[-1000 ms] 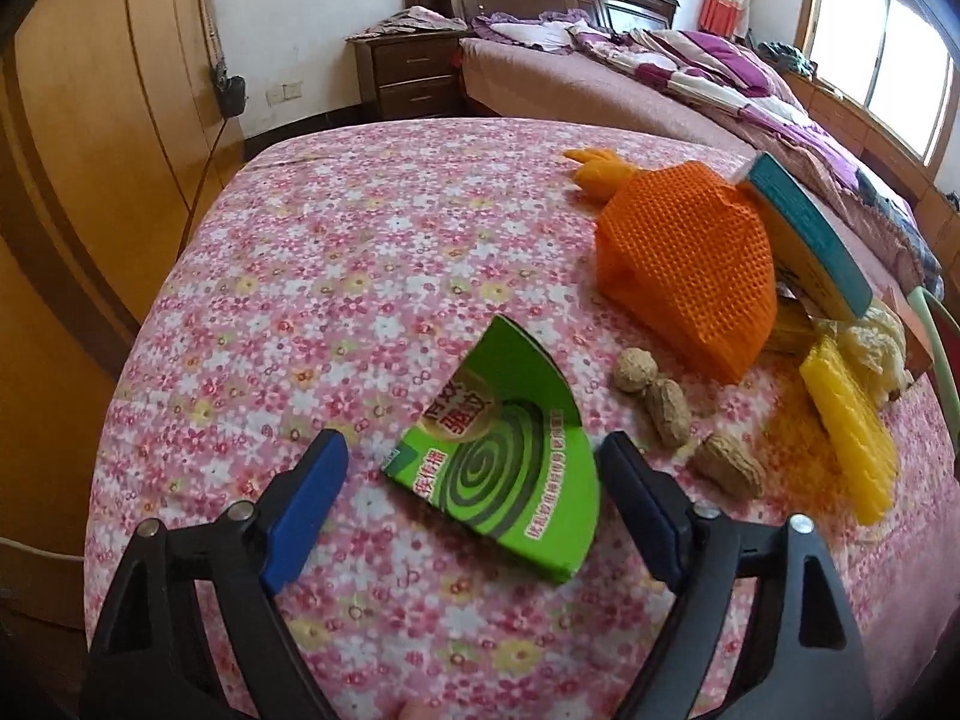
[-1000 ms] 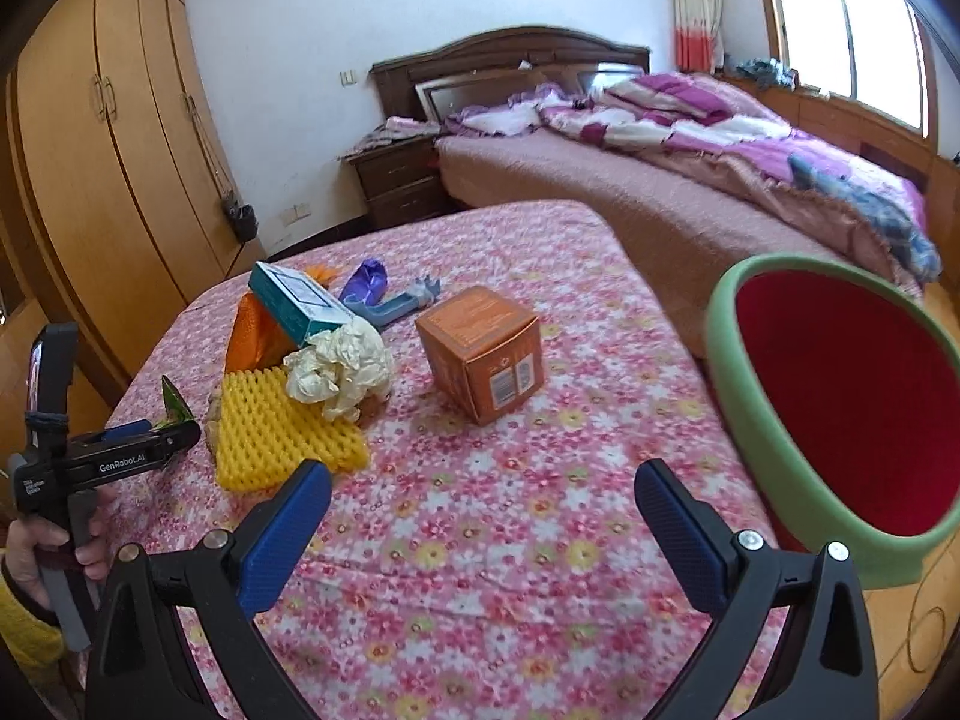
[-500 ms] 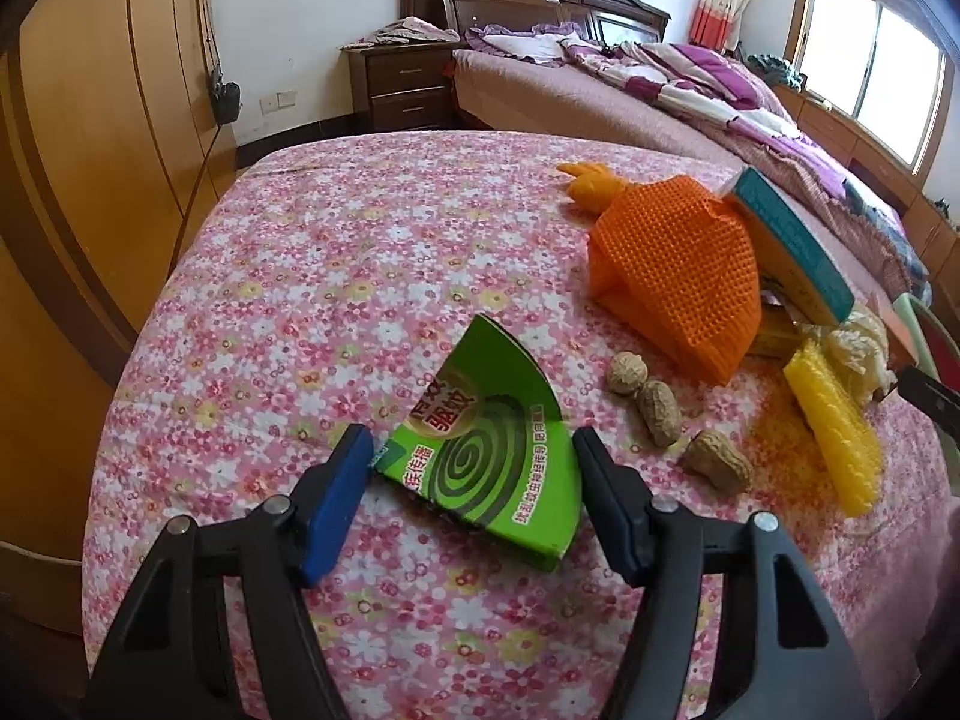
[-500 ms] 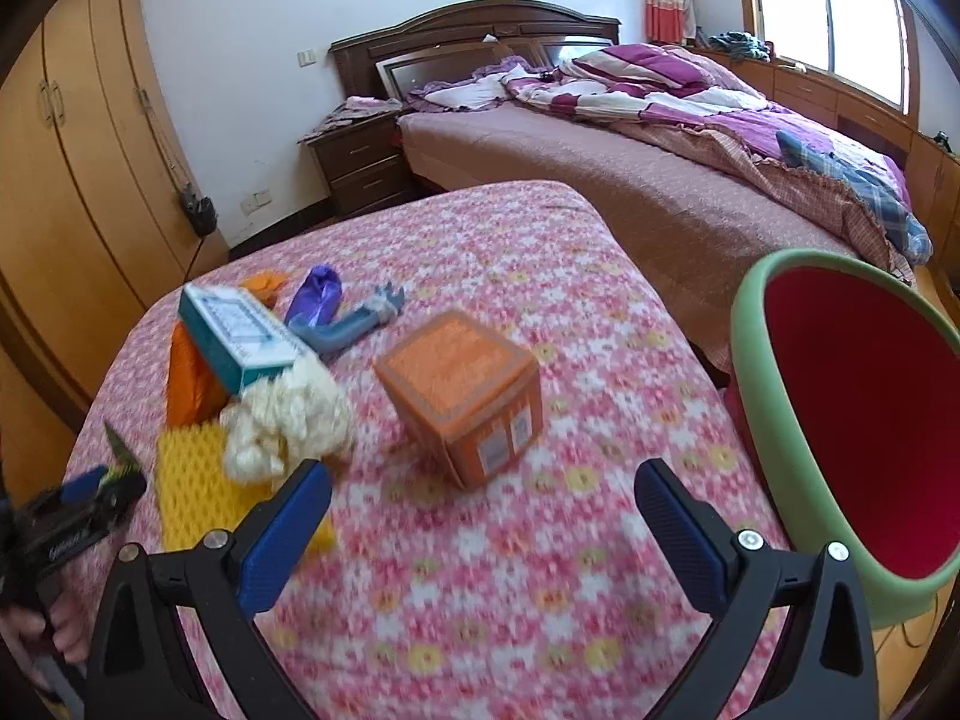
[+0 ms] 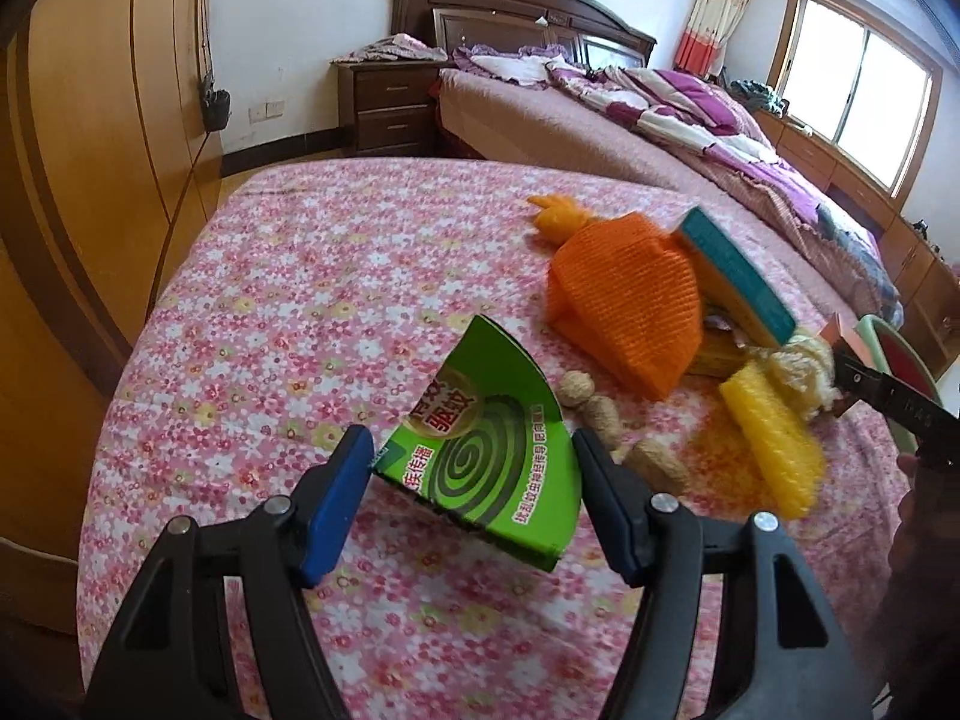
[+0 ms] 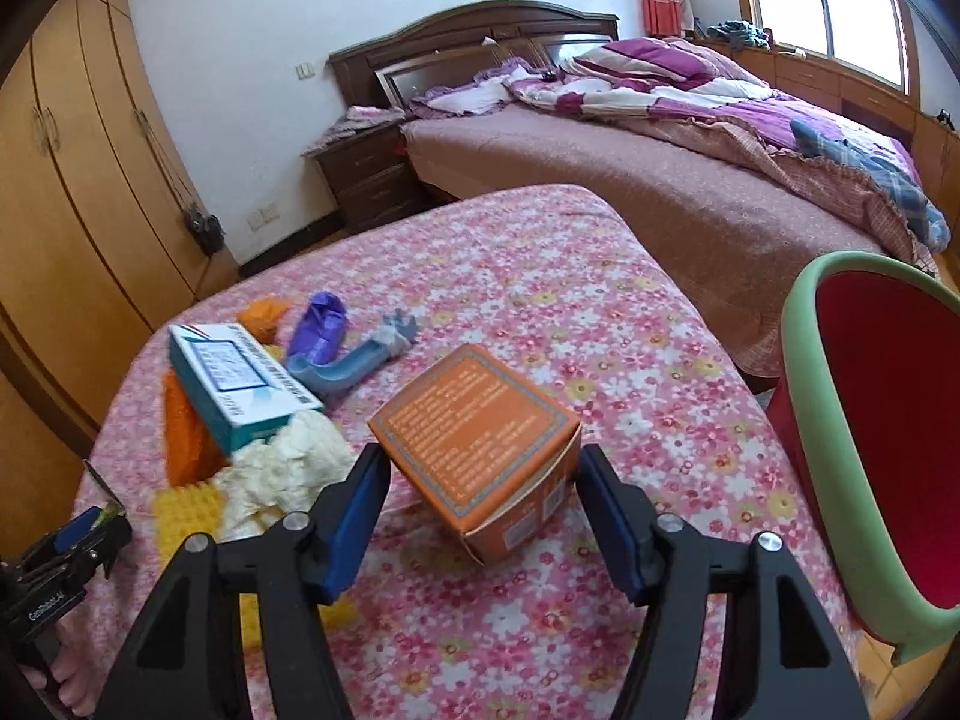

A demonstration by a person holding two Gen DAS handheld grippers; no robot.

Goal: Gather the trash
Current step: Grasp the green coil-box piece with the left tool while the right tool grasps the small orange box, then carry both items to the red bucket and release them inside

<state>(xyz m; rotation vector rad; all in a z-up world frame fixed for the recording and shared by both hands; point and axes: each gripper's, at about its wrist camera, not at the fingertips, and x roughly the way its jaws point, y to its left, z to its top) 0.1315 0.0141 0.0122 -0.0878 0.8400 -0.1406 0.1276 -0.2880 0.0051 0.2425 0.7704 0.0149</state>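
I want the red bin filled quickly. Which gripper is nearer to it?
Right. The right gripper, closing around the orange box, sits just beside the red bin. The left gripper, holding the green carton, is across the table.

Sunlit bedroom: dark wooden bed (image 6: 600,138) (unmade), nightstand (image 5: 384,108), tan wardrobes (image 6: 78,180).

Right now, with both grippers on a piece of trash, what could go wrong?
1. The left gripper pinches the thin green packet only by its edges; it may buckle or slip.
2. The right gripper is closing on the orange box corner-on; the box may twist out before reaching the bin.
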